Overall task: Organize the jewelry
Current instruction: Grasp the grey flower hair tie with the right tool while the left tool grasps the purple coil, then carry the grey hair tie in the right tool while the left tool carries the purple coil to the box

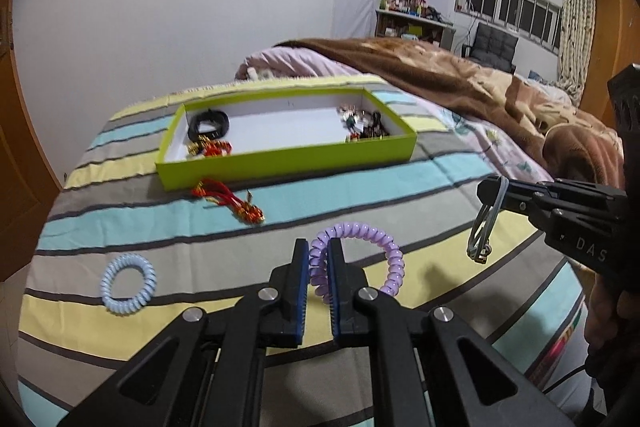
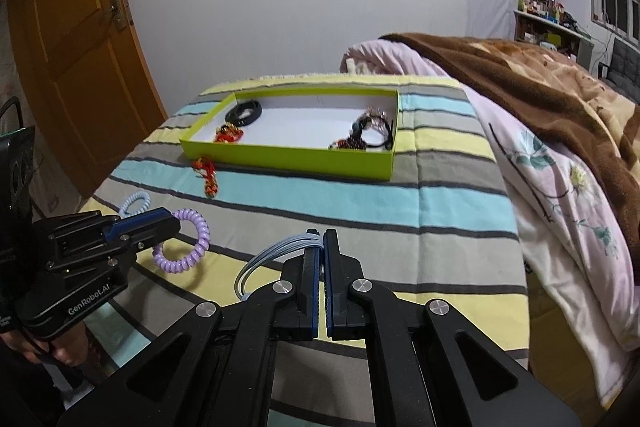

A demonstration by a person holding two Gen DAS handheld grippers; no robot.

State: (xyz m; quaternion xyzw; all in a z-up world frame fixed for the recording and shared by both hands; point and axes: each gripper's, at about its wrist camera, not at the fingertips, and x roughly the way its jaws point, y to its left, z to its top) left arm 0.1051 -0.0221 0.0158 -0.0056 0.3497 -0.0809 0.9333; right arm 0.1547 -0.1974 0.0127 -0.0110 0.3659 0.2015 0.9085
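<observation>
Two hand-held grippers clamped: left (image 1: 319, 251) on coiled lilac tie (image 1: 356, 259), right (image 2: 321, 243) on grey corded loop (image 2: 272, 251).

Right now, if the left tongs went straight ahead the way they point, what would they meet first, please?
Probably the green tray: the left tongs, shut on the purple coil bracelet, aim at its front wall, though depth is uncertain.

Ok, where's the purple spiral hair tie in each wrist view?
Left wrist: purple spiral hair tie low centre, pinched in the left gripper.
Right wrist: hair tie lower left, hanging from that gripper.
Shared landmark: lime-green cardboard tray beyond it.
</observation>
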